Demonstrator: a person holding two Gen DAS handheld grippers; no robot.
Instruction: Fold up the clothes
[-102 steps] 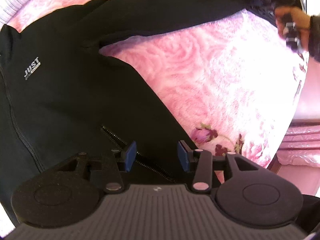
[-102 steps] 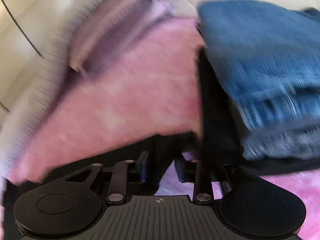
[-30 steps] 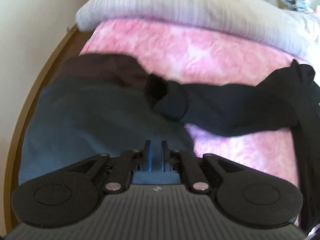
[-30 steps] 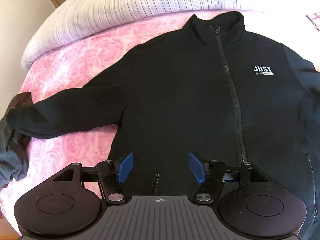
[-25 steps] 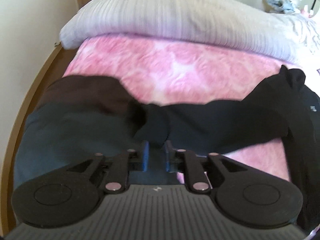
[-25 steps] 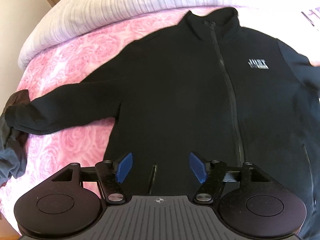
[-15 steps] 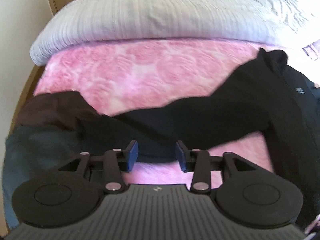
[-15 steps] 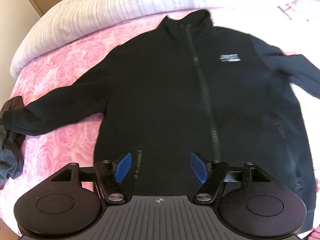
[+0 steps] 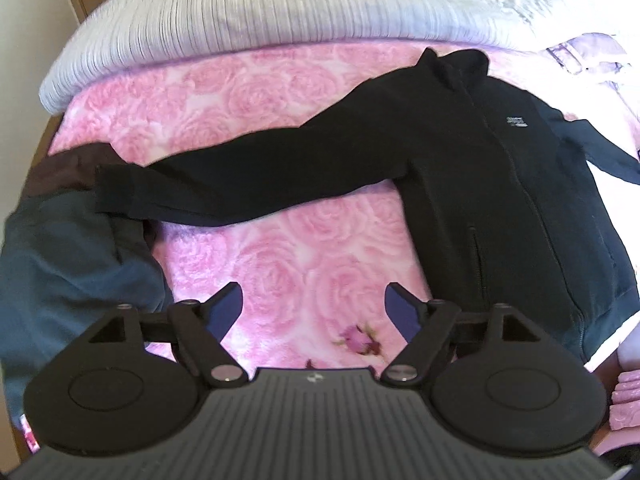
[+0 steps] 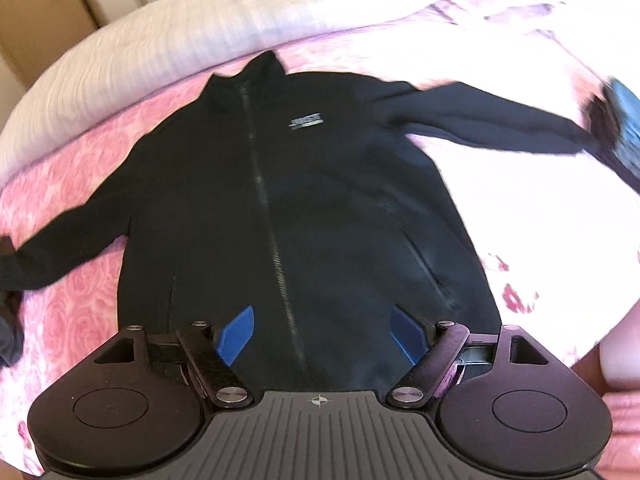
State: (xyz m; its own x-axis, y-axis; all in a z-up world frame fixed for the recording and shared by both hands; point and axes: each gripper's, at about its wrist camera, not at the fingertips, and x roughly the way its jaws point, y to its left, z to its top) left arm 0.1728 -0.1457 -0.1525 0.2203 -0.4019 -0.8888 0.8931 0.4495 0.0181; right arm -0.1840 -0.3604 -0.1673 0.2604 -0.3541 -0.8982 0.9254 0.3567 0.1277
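One black zip-front fleece jacket (image 10: 280,200) lies face up and spread flat on the pink rose-patterned bed cover (image 9: 280,264), its hem just ahead of the right claw (image 10: 322,334) and its body ahead and to the right of the left claw (image 9: 316,312), which hangs over bare cover. Both claws gape wide with nothing between their blue pads. Small white chest lettering is blurred here (it seems to read "JUST"); two sleeves reach outward, the left cuff resting on a dark teal garment (image 9: 68,256) beside a grey ribbed pillow (image 9: 240,12).
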